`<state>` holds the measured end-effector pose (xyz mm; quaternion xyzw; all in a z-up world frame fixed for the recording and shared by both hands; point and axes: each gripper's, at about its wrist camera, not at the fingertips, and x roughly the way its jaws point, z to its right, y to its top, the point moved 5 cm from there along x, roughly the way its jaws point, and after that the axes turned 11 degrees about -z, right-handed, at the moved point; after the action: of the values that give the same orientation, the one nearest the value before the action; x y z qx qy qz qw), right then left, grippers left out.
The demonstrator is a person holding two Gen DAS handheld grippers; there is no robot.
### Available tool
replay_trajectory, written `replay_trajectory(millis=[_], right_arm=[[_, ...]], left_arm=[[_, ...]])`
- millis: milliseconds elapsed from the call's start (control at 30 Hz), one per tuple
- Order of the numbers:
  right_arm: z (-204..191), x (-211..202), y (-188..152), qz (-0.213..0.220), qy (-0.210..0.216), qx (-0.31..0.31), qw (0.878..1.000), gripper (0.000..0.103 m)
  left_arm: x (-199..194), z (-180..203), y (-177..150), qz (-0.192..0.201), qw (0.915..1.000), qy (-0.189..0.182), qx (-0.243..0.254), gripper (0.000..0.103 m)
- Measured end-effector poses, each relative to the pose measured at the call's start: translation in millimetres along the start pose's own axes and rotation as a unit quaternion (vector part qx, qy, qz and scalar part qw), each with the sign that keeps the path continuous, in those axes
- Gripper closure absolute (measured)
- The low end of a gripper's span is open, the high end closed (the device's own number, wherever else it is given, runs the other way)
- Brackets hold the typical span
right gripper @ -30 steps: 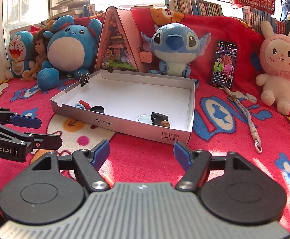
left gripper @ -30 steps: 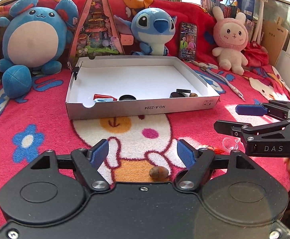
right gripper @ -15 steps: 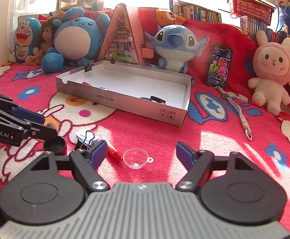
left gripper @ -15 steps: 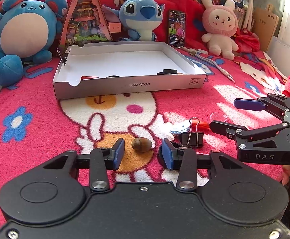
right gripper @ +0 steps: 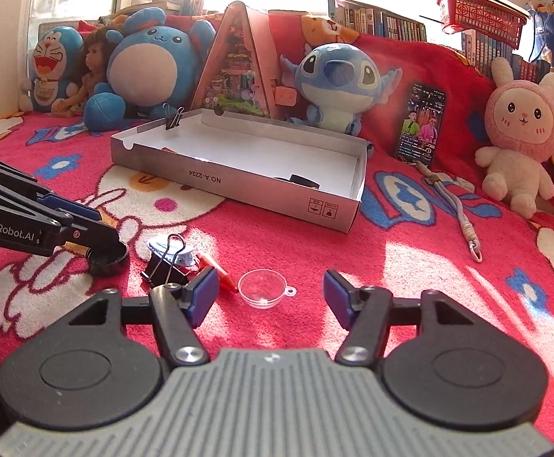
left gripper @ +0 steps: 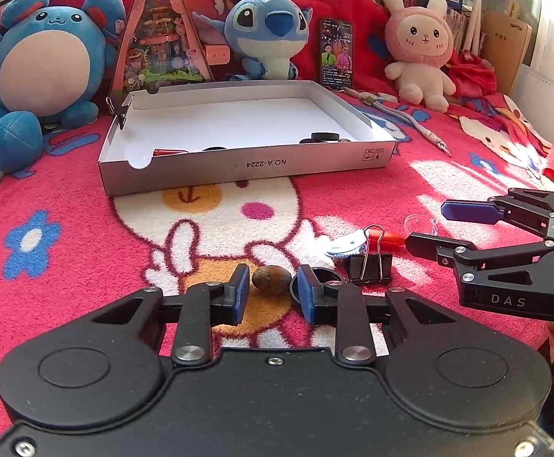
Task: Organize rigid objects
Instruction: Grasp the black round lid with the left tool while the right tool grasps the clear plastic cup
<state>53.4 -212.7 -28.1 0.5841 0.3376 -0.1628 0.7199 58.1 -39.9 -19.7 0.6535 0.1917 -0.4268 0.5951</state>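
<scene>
A brown nut (left gripper: pixel 272 277) lies on the red blanket between the blue pads of my left gripper (left gripper: pixel 272 297). Its jaws are closing, with a thin gap still showing on each side of the nut. A black cap (left gripper: pixel 320 276) sits just behind the right-hand finger. In the right wrist view, a clear plastic dome (right gripper: pixel 263 288) lies on the blanket between the tips of my right gripper (right gripper: pixel 270 282). These jaws stand wide of the dome and are closing. The white box (left gripper: pixel 246 163) further back holds a few small dark and red pieces.
A black binder clip (right gripper: pixel 166 262), a blue-white disc (right gripper: pixel 170 247) and a red stick (right gripper: pixel 219 272) lie between the two grippers. Plush toys (left gripper: pixel 265 34), a phone (left gripper: pixel 337 53) and a triangular toy house (left gripper: pixel 160 34) line the back. A lanyard (right gripper: pixel 463 213) lies right of the box.
The left jaws have narrowed from wide open to close around the nut. The right gripper has dipped towards the blanket, the clear dome has come between its tips, and its jaws have narrowed slightly.
</scene>
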Motion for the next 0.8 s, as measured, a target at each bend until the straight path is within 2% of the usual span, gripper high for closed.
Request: replay_trajectory(millis=[133,367,567,800], right_arm=[[0.0,3.9,-2.0,-0.007,0.001,0.017,1.000,0.048],[-2.7,4.9,-0.8,-0.008,0.006,0.023,1.000,0.063],[-3.5,4.2,-0.2,-0.006,0.004,0.024,1.000,0.063],[-2.2,2.4,-0.4,-0.003,0.003,0.030,1.000,0.063]], left_arm=[[1.1,0.6,-0.2,-0.001,1.0000,0.000,0.000,0.076],[1.2,0.0,0.6,0.003,1.0000,0.000,-0.007,0.079],[-0.8,-2.5,1.6,0.002,0.9999,-0.001,-0.013,0.085],[0.0,-4.8,3.5,0.005,0.9998,0.005,-0.019,0.084]])
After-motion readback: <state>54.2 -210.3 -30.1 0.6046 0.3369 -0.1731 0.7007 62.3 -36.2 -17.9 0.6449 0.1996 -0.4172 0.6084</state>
